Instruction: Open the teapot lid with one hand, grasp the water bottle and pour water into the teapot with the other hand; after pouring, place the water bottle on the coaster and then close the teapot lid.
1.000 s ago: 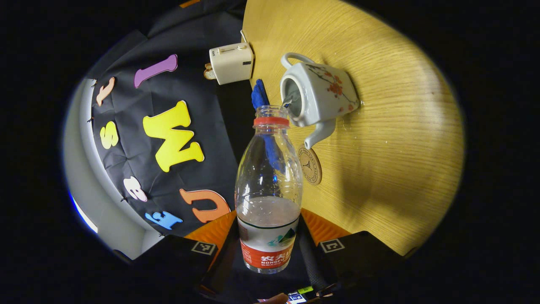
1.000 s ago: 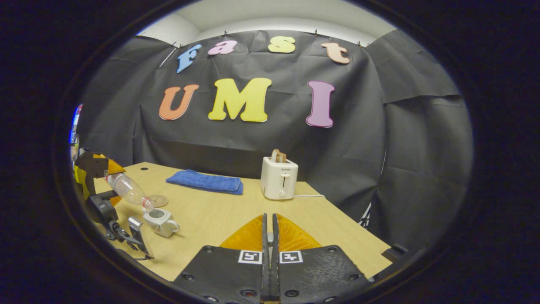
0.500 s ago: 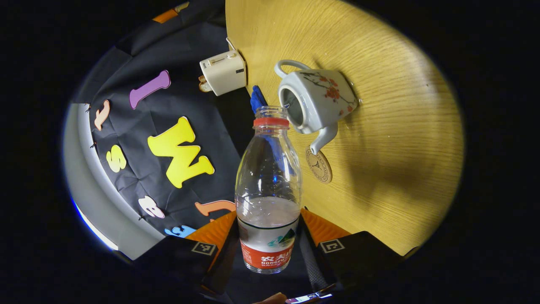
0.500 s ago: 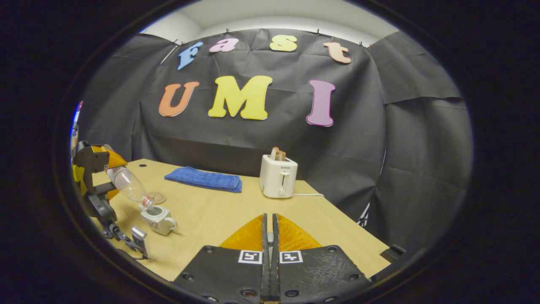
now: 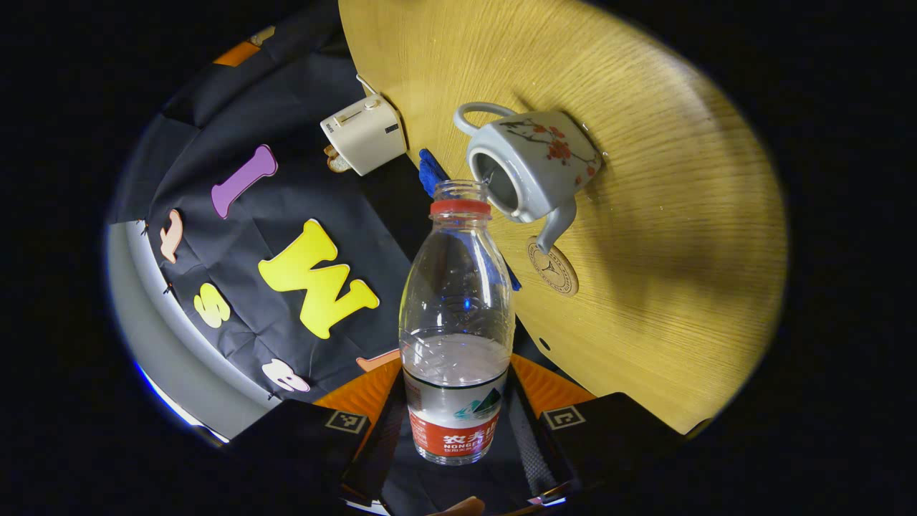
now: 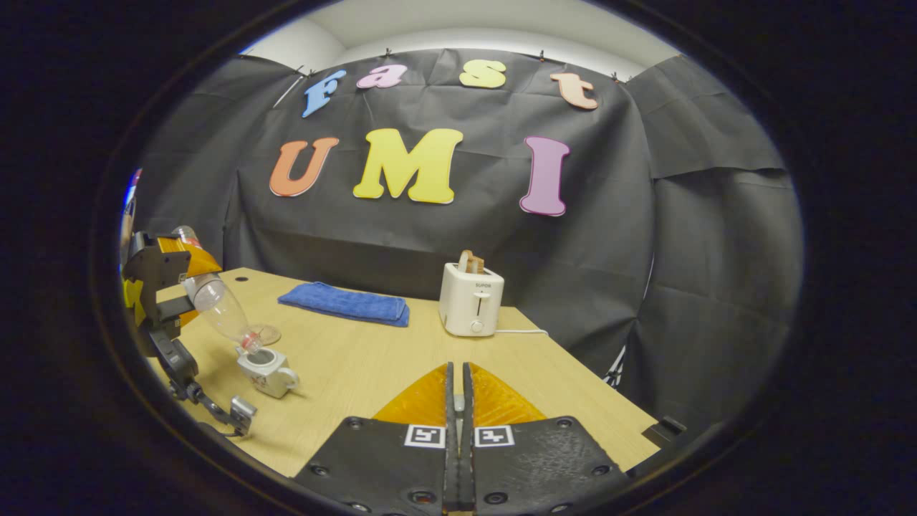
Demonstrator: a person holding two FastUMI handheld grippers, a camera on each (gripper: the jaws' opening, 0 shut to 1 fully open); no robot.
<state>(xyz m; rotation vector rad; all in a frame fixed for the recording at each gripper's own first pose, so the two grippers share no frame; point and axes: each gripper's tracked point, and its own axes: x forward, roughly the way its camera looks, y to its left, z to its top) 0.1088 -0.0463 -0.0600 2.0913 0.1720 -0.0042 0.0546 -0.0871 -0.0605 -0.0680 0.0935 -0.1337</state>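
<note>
The left gripper (image 5: 456,423) clamps a clear plastic water bottle (image 5: 456,315) low on its labelled body, one of its fingers (image 5: 362,394) pressing each side. The bottle is uncapped, with a red ring at its neck and water filling its lower part. In the right gripper view the bottle (image 6: 218,312) tilts mouth-down over the teapot (image 6: 266,371), held there by the left gripper (image 6: 161,276). The teapot (image 5: 534,163) is glazed white ceramic, squarish, painted with a flowering branch, with a looped handle and short spout; its top is open, and the bottle's mouth hangs just at the opening. A round coaster (image 5: 552,256) with a printed emblem lies on the pale wood-grain counter (image 5: 666,236) just beside the spout. The right gripper (image 6: 458,401) hovers above the counter (image 6: 401,358), well apart from the teapot, its fingers (image 6: 423,401) pressed together with nothing visible between them. Farther back sit a folded blue towel (image 6: 345,304) and a white toaster (image 6: 471,299) with bread in its slot.
</note>
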